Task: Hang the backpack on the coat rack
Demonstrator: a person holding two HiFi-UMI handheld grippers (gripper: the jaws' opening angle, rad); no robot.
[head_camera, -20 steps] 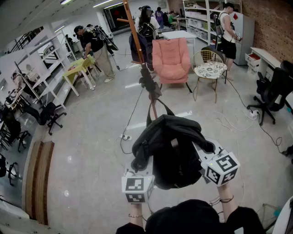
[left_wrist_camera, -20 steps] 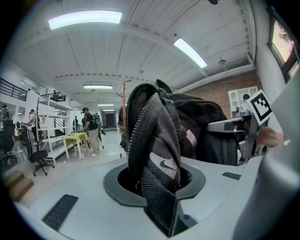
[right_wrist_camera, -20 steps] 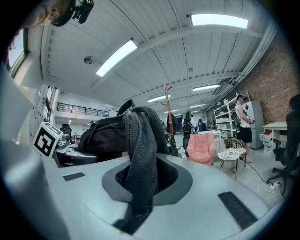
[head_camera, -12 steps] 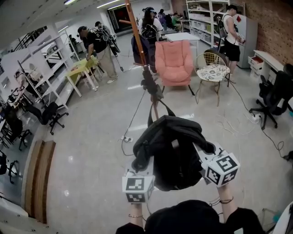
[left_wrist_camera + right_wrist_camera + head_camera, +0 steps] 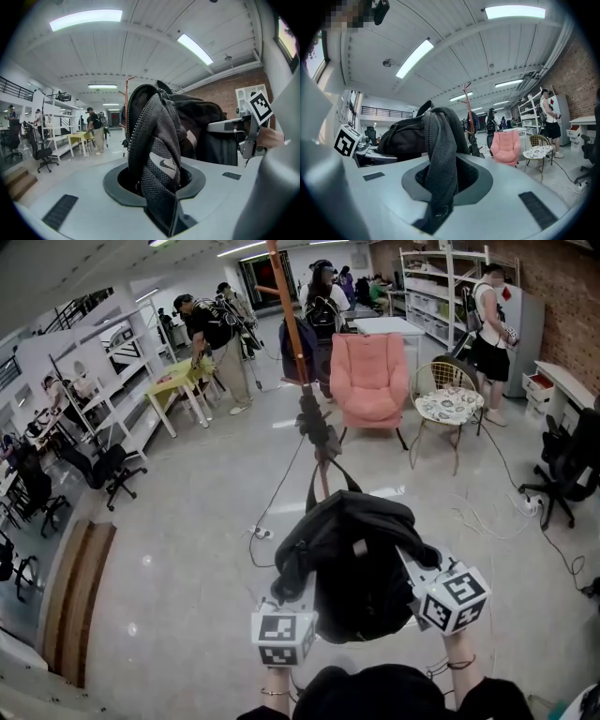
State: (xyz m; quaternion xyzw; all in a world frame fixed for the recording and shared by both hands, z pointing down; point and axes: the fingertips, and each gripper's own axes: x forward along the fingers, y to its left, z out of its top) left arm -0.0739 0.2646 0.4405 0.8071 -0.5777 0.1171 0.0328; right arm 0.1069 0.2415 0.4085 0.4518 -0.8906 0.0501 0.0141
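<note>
A black backpack [image 5: 352, 559] hangs in the air between my two grippers, low in the head view. My left gripper [image 5: 289, 589] is shut on its zipped, mesh-lined edge [image 5: 157, 154]. On the other side, my right gripper [image 5: 410, 568] is shut on a dark padded strap [image 5: 440, 159]. The coat rack [image 5: 284, 306], a tall orange-brown wooden pole with a dark bag hanging on it, stands ahead across the floor. It also shows behind the backpack as the coat rack [image 5: 126, 89] in the left gripper view and the coat rack [image 5: 467, 105] in the right gripper view.
A pink armchair [image 5: 368, 376] and a wire chair [image 5: 448, 404] stand right of the rack. Cables [image 5: 267, 521] trail over the floor near its foot. People [image 5: 211, 334] stand by a yellow table [image 5: 183, 381] at the back left. Office chairs [image 5: 567, 456] sit at the right.
The whole view has drawn nearer to the rack and the pink armchair. Both grippers keep the same hold on the backpack.
</note>
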